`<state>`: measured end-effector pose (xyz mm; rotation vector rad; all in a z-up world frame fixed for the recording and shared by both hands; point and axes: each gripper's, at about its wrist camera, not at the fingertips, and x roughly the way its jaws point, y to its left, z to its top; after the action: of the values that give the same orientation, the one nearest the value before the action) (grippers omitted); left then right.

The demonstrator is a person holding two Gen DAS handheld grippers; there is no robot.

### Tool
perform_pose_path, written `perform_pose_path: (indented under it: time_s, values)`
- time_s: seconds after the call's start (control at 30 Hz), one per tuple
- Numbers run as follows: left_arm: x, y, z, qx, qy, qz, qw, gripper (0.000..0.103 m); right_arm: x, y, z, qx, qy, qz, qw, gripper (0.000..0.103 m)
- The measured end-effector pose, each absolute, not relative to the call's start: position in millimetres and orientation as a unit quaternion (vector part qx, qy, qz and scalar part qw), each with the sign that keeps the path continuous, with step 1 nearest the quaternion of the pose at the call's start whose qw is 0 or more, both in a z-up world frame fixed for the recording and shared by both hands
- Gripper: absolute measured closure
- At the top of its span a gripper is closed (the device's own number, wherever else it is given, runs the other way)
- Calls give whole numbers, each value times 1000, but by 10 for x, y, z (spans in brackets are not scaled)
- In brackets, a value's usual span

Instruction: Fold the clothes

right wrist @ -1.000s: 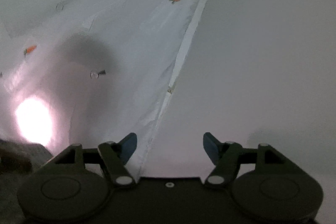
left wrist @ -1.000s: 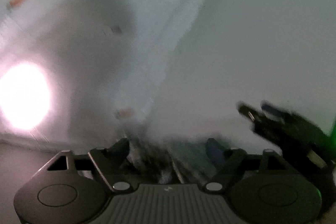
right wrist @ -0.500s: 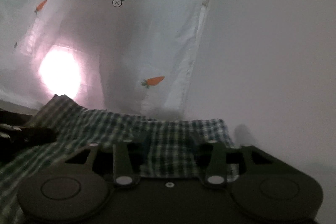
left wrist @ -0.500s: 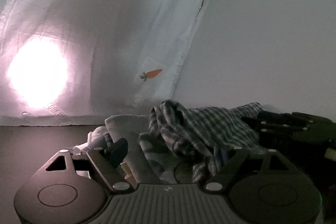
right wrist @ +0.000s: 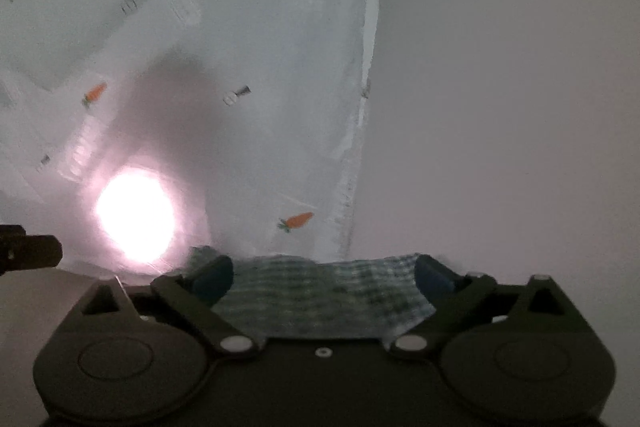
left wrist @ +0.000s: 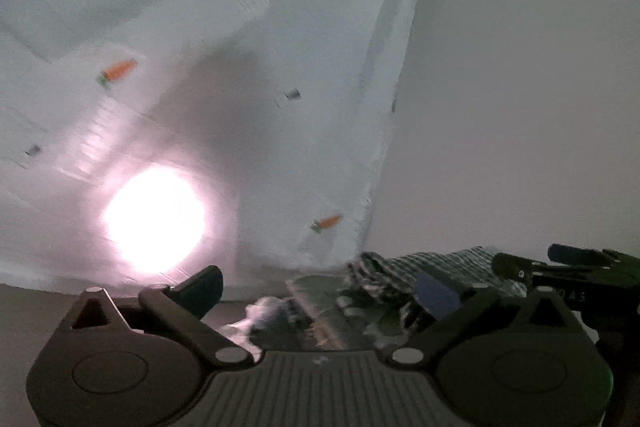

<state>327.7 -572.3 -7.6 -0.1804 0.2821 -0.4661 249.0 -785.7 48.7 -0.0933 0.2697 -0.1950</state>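
The plaid garment (right wrist: 320, 291) lies crosswise, three to nine o'clock, between the right hand-held gripper (right wrist: 324, 273) pads. Both jaws are opening, gripping nothing; the left hand-held gripper (left wrist: 320, 287) has it at two o'clock.

1. A green-and-white checked garment (right wrist: 320, 295) lies crumpled low in front, blurred.
2. Beside it on the left, a pale, rumpled cloth (left wrist: 264, 311) lies partly under it.

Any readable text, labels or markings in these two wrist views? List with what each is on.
No readable text.
Faint pale characters on the right gripper body in the left wrist view: too blurred to read.
Carrot-print curtain: pictures only, carrots and small grey motifs, no words.
Plaid garment: no label visible.
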Motion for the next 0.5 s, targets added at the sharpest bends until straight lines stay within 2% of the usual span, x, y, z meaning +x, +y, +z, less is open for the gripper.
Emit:
perform_pose_path:
  time_s: [0.3, 0.5]
  values:
    - [2546, -4893, 112, -118, 79, -160, 977, 0, 2070, -7141, 552, 19, 99, -46, 994, 1]
    - [2176, -4211, 163, -158, 101, -131, 974, 0, 1707, -6449, 571, 16, 100, -36, 994, 0]
